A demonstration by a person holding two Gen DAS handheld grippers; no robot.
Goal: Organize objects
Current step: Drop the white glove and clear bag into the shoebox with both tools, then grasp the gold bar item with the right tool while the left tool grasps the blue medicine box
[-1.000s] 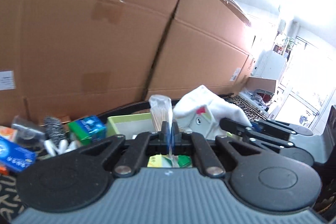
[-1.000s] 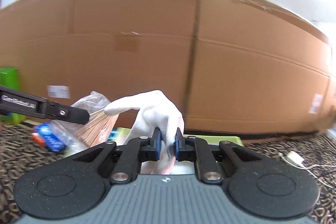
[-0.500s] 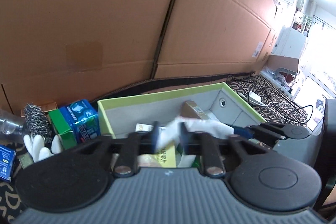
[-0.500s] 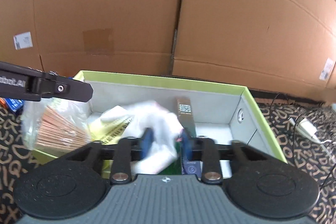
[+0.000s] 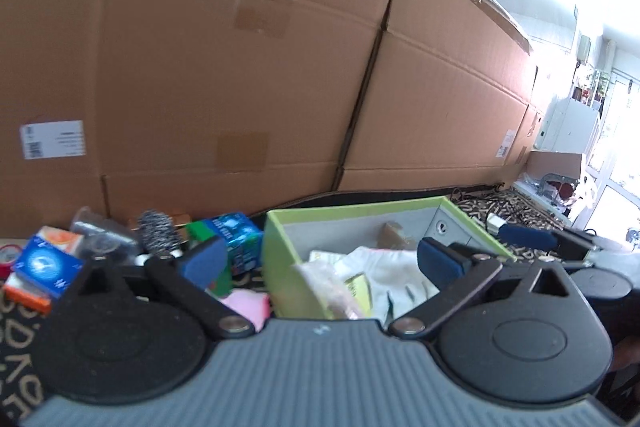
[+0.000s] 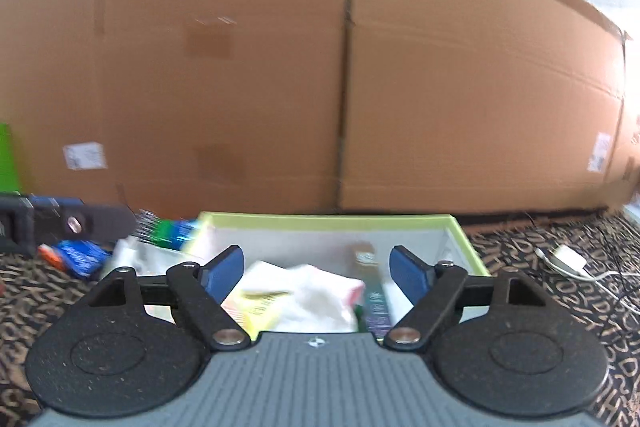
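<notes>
A green-rimmed box (image 5: 352, 207) stands on the patterned cloth, and it also shows in the right wrist view (image 6: 332, 218). A white glove (image 5: 394, 269) lies inside it, seen too in the right wrist view (image 6: 320, 293), beside a clear bag of wooden sticks (image 5: 328, 287) and a yellow packet (image 6: 260, 301). My left gripper (image 5: 320, 261) is open and empty above the box's near left corner. My right gripper (image 6: 318, 269) is open and empty above the box's near edge.
Left of the box lie a blue-green carton (image 5: 236, 233), a steel scourer (image 5: 154, 233), a blue and orange packet (image 5: 46, 263) and a pink item (image 5: 246, 301). Large cardboard boxes (image 5: 240, 67) wall the back. A white charger and cable (image 6: 568, 259) lie at right.
Both grippers have opened. The left let go of the bag of sticks and the right let go of the white glove; both now lie in the green box. Both grippers pulled back and up.
</notes>
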